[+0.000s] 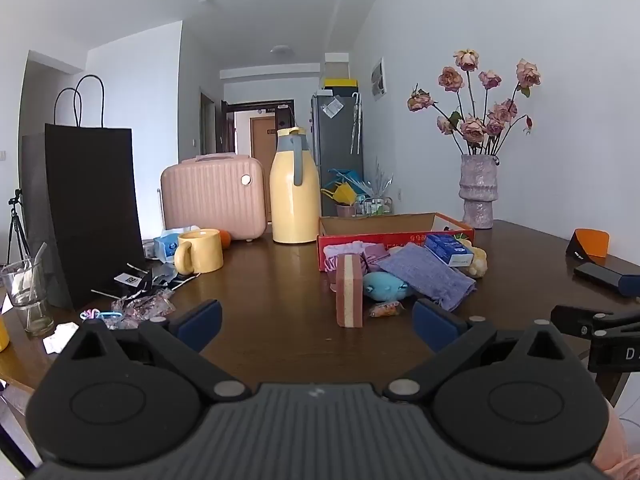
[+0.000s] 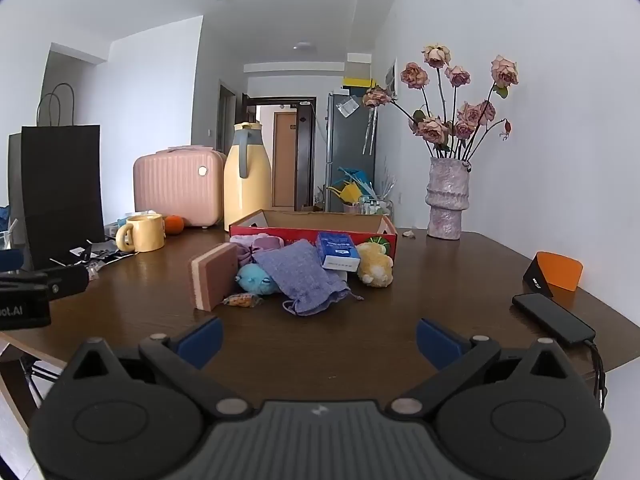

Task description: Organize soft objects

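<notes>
Judging progress: nothing sorted yet, as far as the views show. Left gripper [image 1: 316,324] and right gripper [image 2: 318,340] both hover over the near edge of the table [image 2: 460,280], jaws spread fully wide, nothing between them.

Soft items lie heaped on the tabletop against the front wall of the red cardboard box [image 2: 376,222], toward the far edge:
- pink-and-cream sponge [image 2: 212,276], on edge, nearest the left gripper
- blue plush [image 2: 256,278]
- purple cloth pouch [image 2: 306,276]
- yellow plush [image 2: 374,266]
- pink fabric bundle [image 2: 260,246]
- blue tissue pack [image 2: 338,250], resting on the heap

Box interior looks empty from here; its floor is partly hidden. Estimate: task at start, every item left to move, first grasp not yet made.
</notes>
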Available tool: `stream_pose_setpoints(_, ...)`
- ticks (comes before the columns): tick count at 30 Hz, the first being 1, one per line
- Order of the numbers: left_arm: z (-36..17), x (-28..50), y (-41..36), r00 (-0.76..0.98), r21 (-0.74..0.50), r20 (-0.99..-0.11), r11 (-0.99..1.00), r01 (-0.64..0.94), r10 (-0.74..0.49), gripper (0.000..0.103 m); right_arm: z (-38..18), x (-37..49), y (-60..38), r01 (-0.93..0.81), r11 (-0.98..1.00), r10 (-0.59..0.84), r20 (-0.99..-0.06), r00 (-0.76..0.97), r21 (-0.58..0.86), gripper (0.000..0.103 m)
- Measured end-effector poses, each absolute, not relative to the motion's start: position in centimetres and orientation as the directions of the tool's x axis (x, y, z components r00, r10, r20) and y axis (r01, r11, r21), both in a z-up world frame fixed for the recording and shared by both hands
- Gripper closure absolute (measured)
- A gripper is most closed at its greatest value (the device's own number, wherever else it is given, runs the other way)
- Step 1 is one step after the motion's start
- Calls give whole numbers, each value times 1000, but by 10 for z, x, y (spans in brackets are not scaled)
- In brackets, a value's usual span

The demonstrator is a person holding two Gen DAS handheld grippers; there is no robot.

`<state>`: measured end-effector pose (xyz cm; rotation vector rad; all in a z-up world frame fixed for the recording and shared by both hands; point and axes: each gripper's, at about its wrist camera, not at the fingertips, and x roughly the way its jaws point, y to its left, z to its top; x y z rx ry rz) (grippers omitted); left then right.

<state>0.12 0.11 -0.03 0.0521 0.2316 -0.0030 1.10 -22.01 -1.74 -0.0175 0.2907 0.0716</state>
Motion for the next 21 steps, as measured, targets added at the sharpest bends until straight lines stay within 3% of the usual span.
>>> stream_pose_setpoints(10, -5, 11, 8, 966, 40, -258, 999, 15, -4, 0, -18, 15, -221, -76, 997, 71, -300, 951, -5, 0)
stream_pose_setpoints(21, 1, 4, 3, 974, 45, -227, 999, 10, 0, 0, -19, 12, -222, -58, 998, 54, -283, 958, -5, 0)
